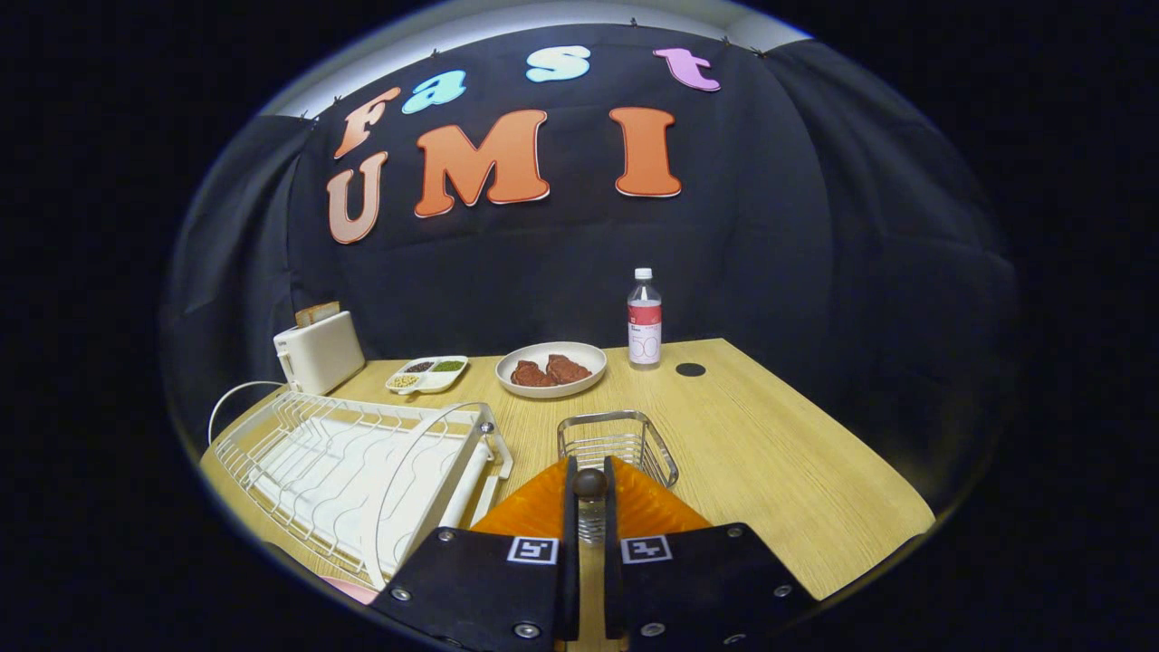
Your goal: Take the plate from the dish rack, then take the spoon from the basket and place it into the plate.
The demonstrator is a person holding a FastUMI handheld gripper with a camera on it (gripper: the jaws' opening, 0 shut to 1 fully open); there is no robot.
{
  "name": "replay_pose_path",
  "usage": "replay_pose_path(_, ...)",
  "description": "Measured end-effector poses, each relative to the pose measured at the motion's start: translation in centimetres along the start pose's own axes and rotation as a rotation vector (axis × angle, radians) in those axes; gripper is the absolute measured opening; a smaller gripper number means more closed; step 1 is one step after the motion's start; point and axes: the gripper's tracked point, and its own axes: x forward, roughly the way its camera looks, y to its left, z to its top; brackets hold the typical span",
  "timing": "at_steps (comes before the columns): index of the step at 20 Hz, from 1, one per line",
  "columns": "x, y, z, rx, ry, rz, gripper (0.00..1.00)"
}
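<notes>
My gripper (pixel 589 493) is shut on the spoon (pixel 589 484). Its dark rounded end and a short shiny stretch of the shaft show between the two fingers (pixel 569 525). Directly under the fingers an orange plate (pixel 530 512) lies on the wooden table, so the spoon hangs over it. Just beyond the fingertips stands the small wire basket (pixel 618 442), with nothing visible inside it. To the left of the plate sits the white wire dish rack (pixel 335 462), its slots bare.
At the back of the table (pixel 788 453) are a white toaster (pixel 319 351), a small divided dish of spices (pixel 427 373), a white plate of red meat (pixel 550 369) and a water bottle (pixel 644 319). A dark round hole (pixel 690 369) lies beside the bottle.
</notes>
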Motion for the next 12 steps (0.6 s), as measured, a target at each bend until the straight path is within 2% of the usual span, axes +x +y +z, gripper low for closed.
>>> replay_pose_path(7,-0.3,0.2,2.3,-0.018,-0.017,-0.016,0.09)
replay_pose_path(12,-2.0,0.3,5.7,-0.038,-0.096,-0.027,0.07)
